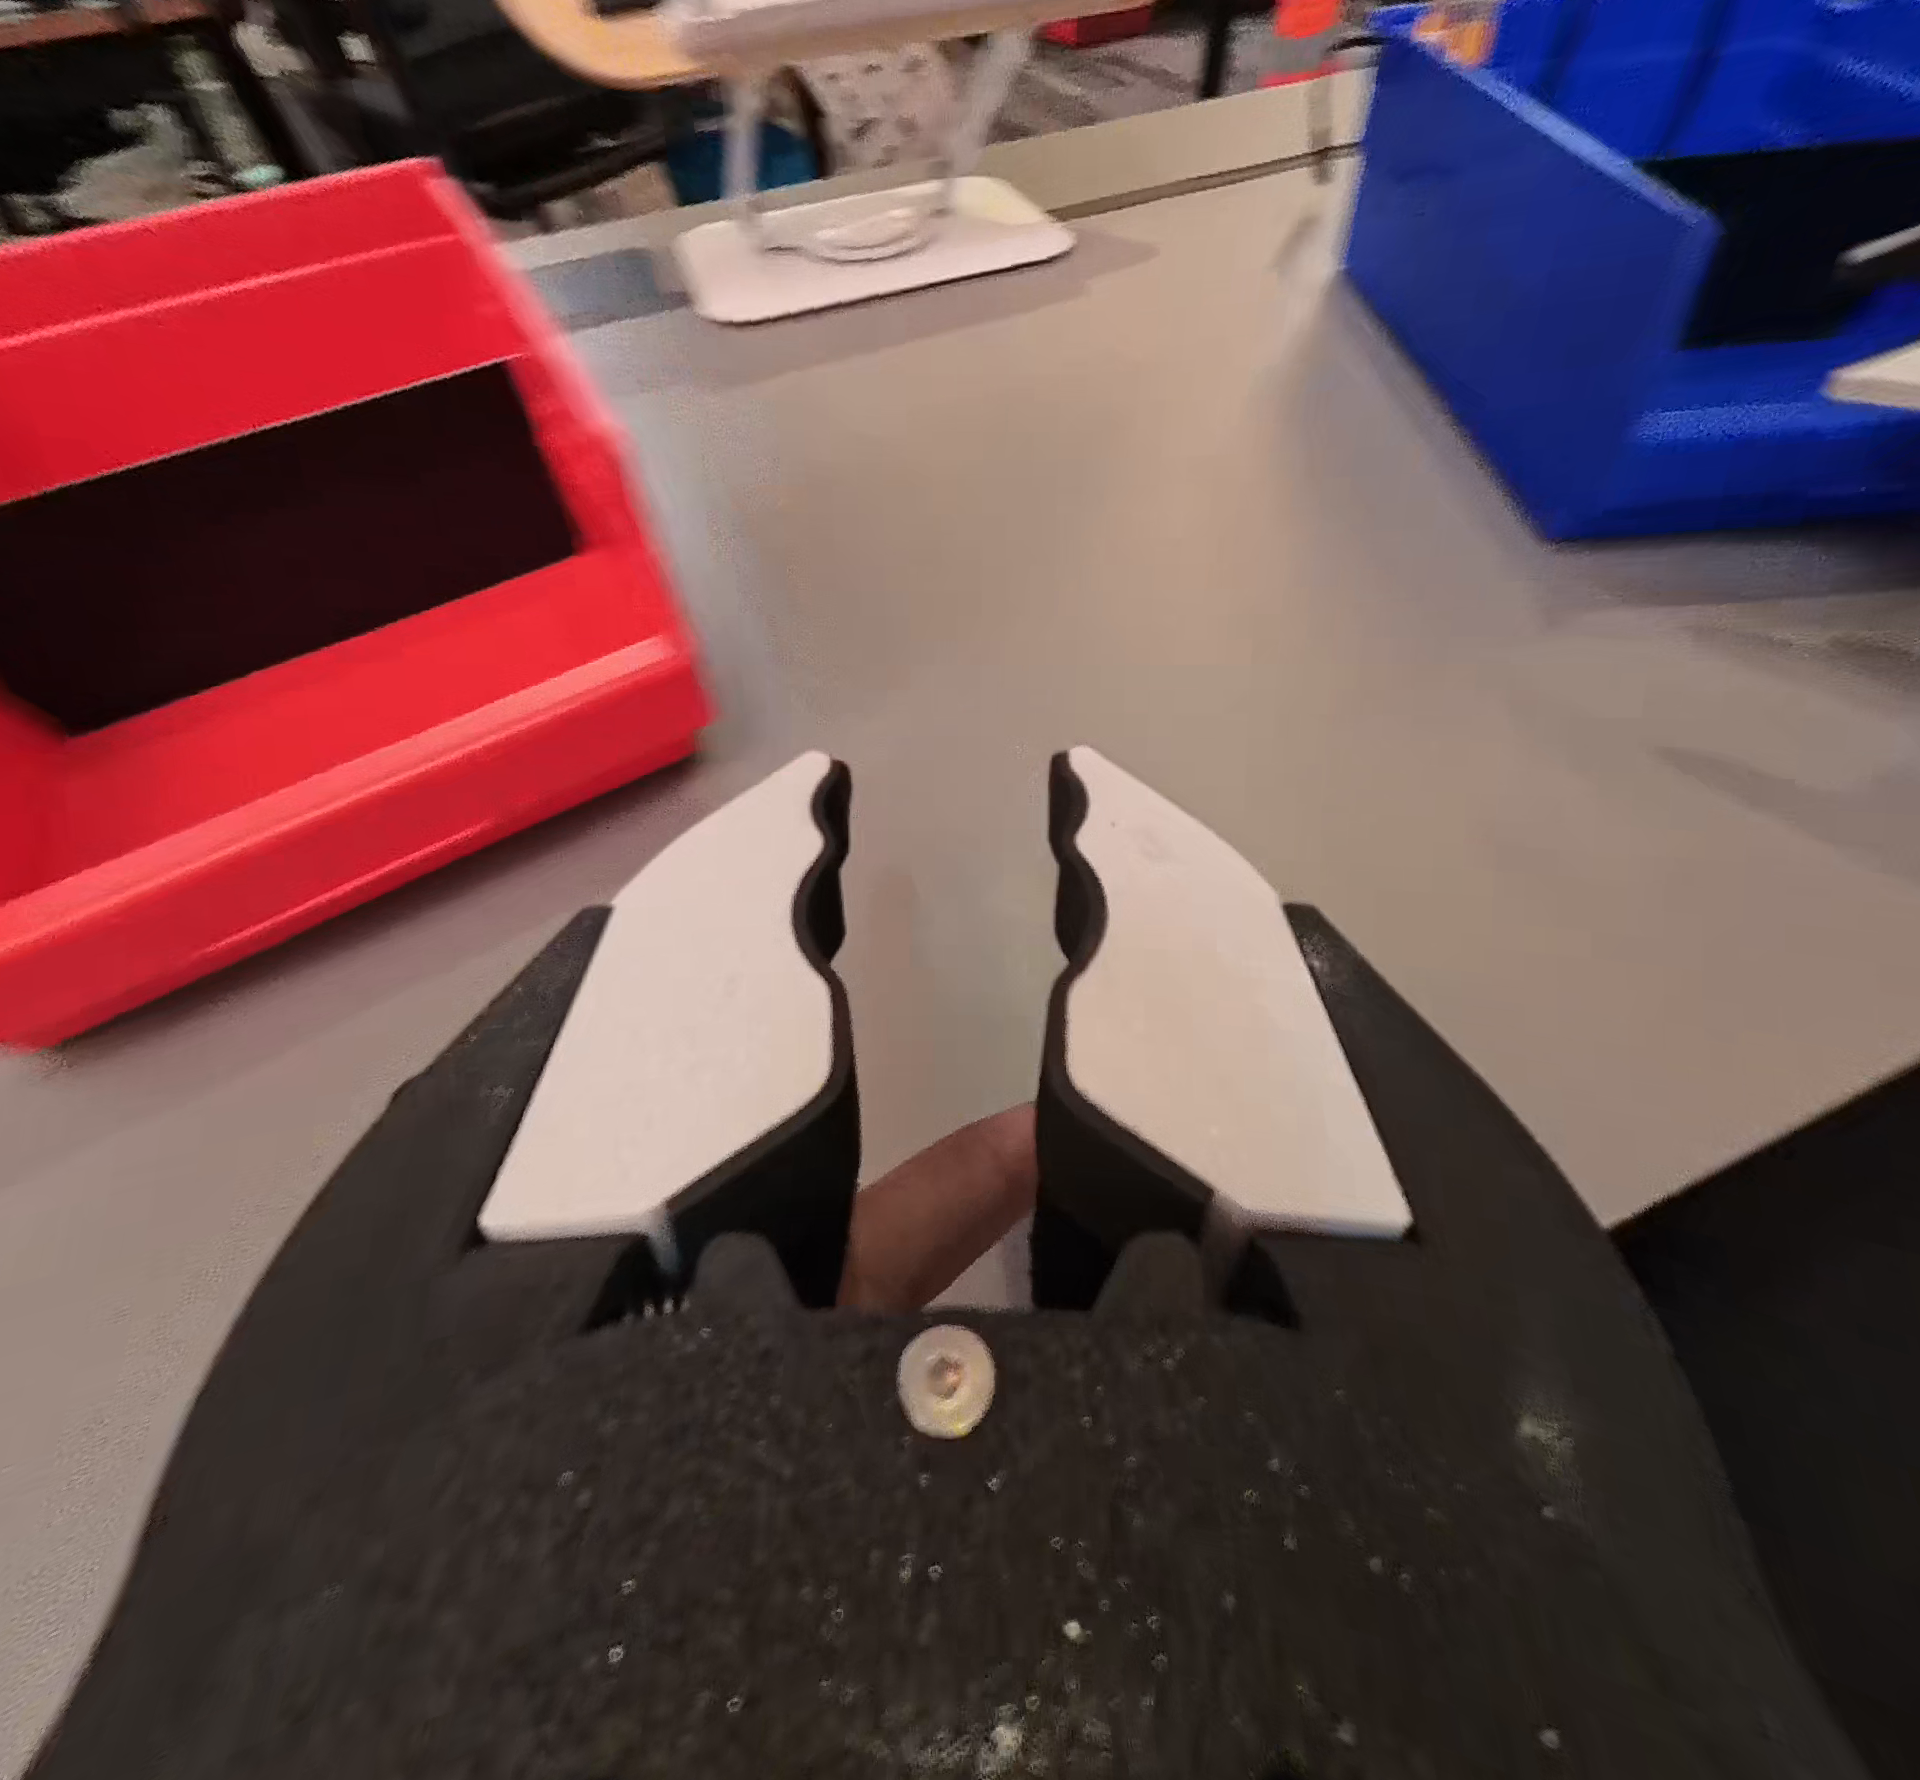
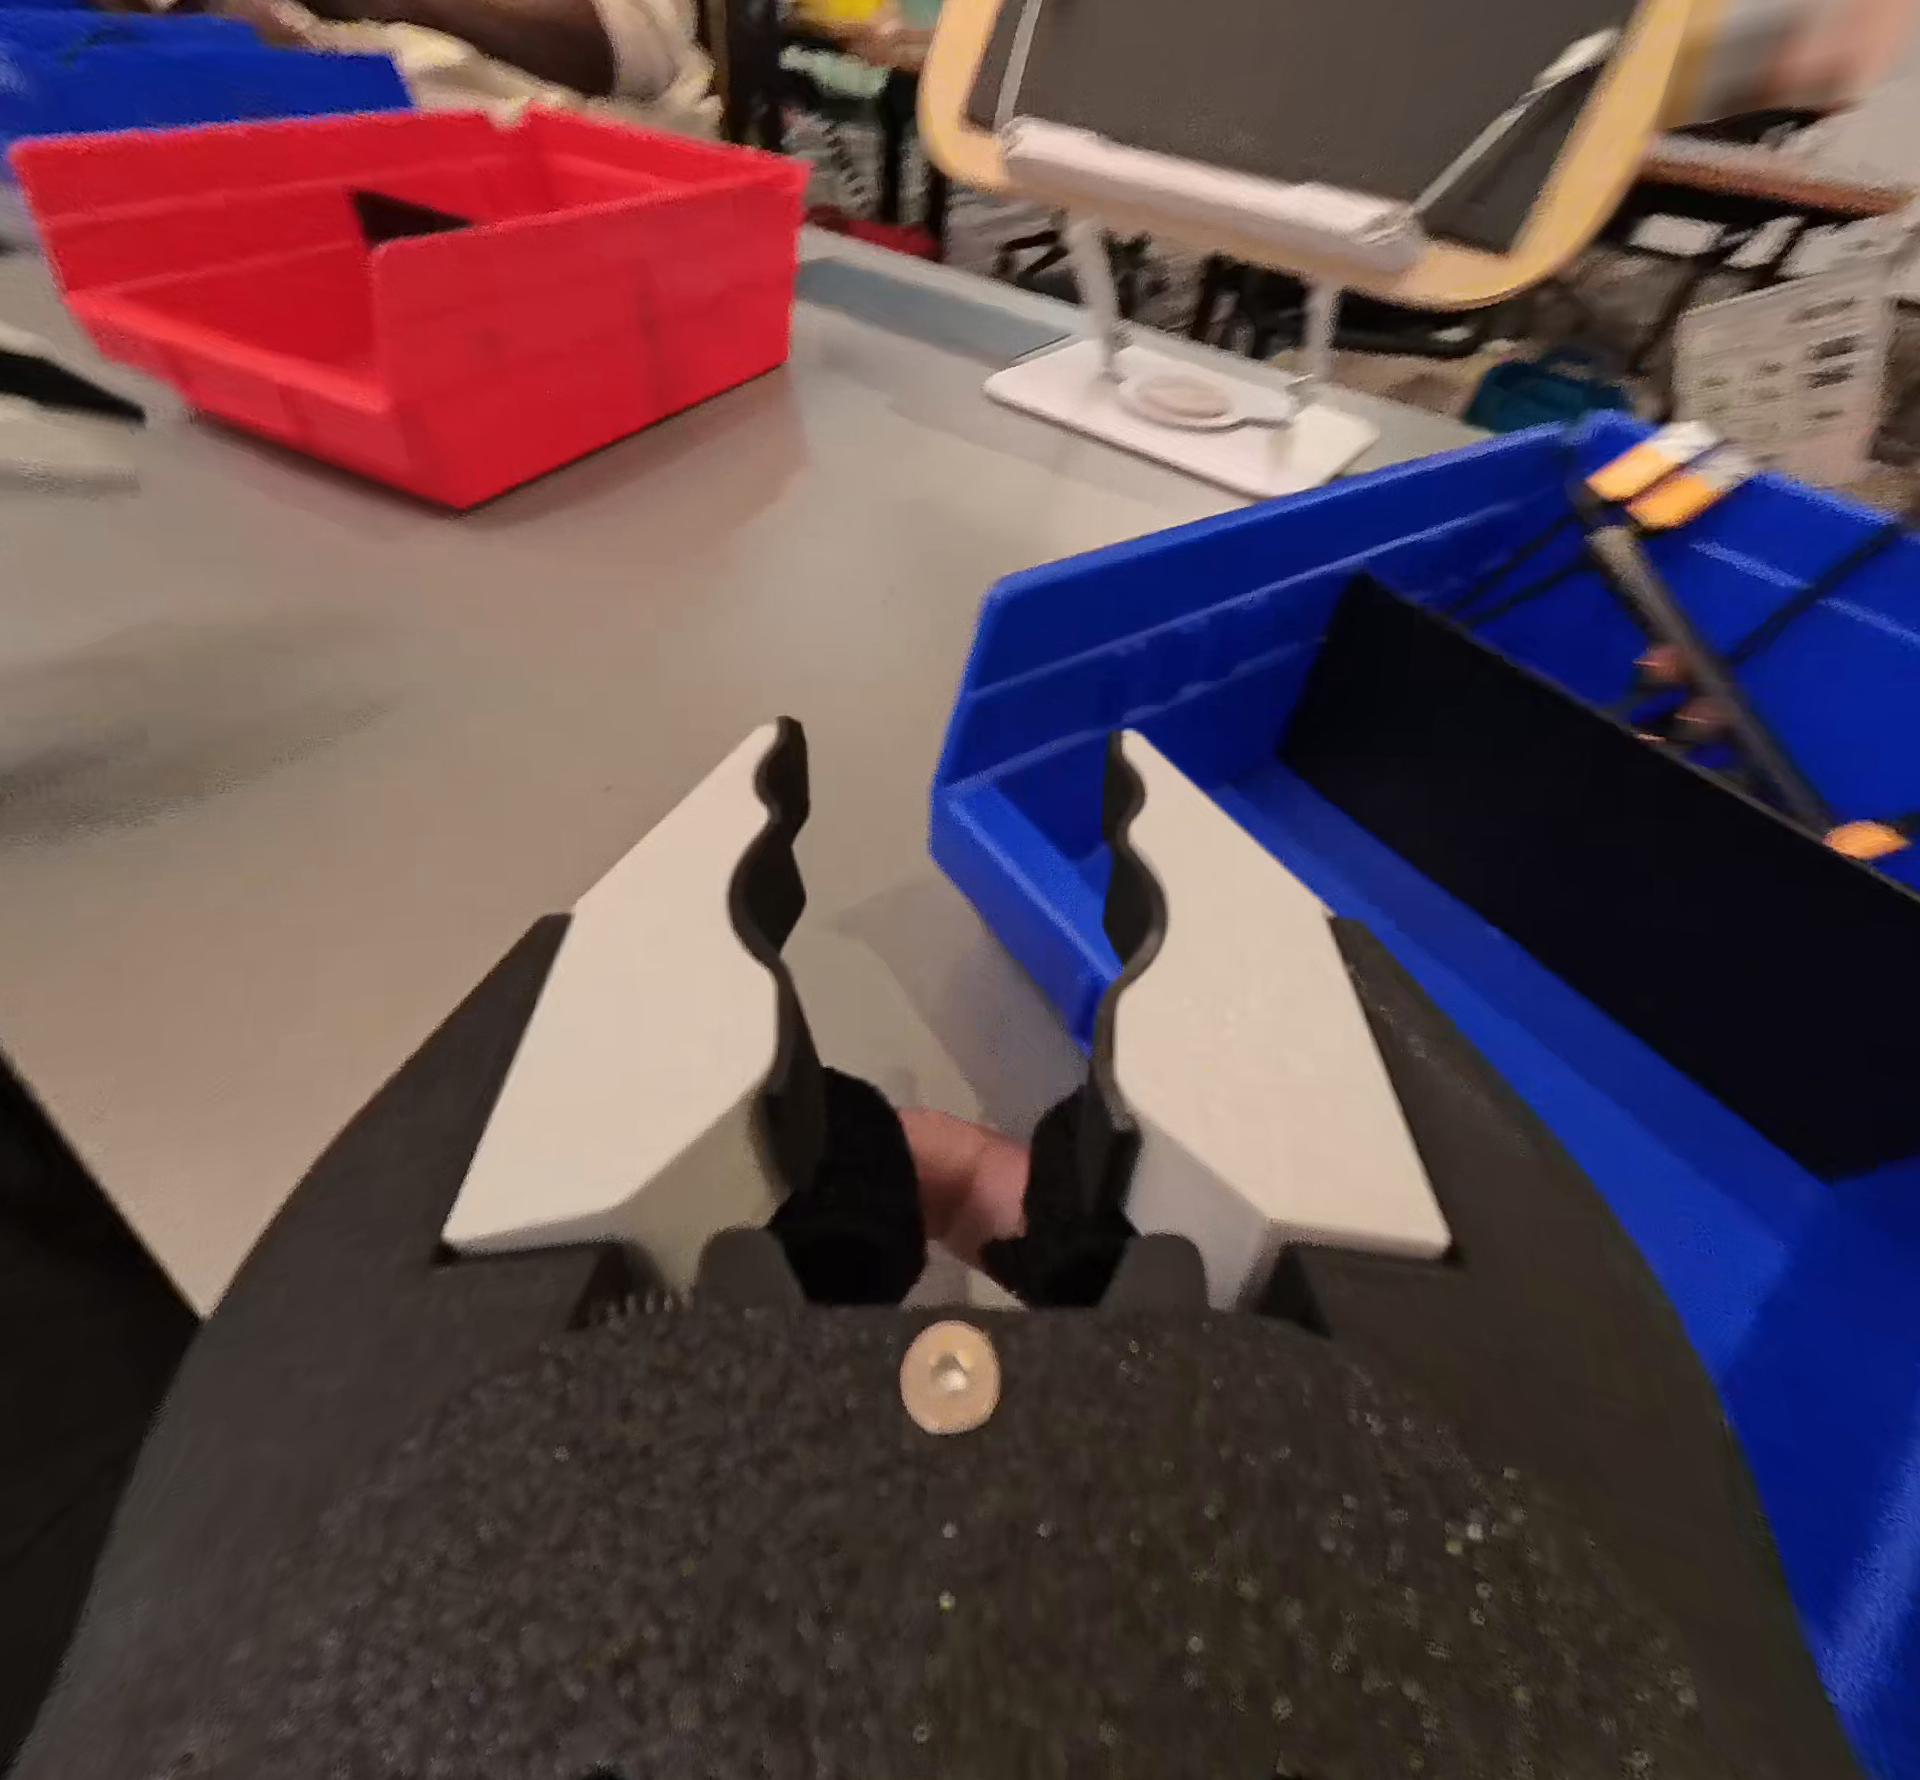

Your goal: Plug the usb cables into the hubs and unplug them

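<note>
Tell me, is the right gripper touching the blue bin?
Cannot tell. In the right wrist view the right gripper overlaps the blue bin's near corner, but no plain contact or gap shows.

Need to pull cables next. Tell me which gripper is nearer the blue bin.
Right. The right gripper sits at the blue bin, one fingertip overlapping its near corner. The left gripper is over bare table, the bin off to its right.
</note>
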Available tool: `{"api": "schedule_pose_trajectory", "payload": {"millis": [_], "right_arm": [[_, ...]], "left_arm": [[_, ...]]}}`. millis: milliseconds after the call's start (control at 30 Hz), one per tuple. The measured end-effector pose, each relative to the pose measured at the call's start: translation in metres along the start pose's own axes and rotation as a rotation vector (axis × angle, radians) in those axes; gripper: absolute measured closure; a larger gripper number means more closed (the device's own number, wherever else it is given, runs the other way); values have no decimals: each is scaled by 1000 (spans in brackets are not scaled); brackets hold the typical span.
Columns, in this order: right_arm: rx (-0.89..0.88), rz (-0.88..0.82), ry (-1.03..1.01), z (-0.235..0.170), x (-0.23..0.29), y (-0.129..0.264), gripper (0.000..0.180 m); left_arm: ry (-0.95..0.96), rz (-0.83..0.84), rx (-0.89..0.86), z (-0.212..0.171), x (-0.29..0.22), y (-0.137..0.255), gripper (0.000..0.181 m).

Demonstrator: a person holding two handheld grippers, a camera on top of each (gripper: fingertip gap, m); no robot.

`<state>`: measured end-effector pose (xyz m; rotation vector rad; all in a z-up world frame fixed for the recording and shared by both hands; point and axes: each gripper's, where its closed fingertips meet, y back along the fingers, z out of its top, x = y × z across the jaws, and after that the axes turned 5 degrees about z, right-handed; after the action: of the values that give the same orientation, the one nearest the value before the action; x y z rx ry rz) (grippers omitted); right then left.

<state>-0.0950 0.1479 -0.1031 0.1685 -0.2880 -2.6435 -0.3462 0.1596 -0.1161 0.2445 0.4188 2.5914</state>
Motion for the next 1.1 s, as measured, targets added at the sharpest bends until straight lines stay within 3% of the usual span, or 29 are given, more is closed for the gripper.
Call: {"api": "schedule_pose_trajectory", "payload": {"millis": [200, 300, 433, 633, 767, 800, 833, 1100], "right_arm": [[-150, -351, -62, 18, -62, 71, 125], [-179, -523, -68, 16, -86, 108, 126], [-94, -698, -149, -15, -113, 140, 126], [29, -721, -340, -61, -130, 133, 131], [56, -681, -422, -70, -132, 109, 141], [70, -666, -420, -70, -129, 104, 149], [79, -765, -412, -71, -136, 113, 175], [-32, -738, -242, -24, -117, 91, 179]], "left_arm": [[-227, -185, -77, 46, -113, -52, 144], [-189, -262, -110, 76, -150, -85, 145], [-126, -376, -51, 82, -195, -122, 145], [-150, -339, -45, 72, -218, -150, 149], [-181, -300, -45, 70, -212, -156, 168], [-178, -294, -43, 70, -211, -155, 170], [-183, -274, -49, 69, -209, -154, 172], [-113, -174, -127, 87, -170, -120, 174]]}}
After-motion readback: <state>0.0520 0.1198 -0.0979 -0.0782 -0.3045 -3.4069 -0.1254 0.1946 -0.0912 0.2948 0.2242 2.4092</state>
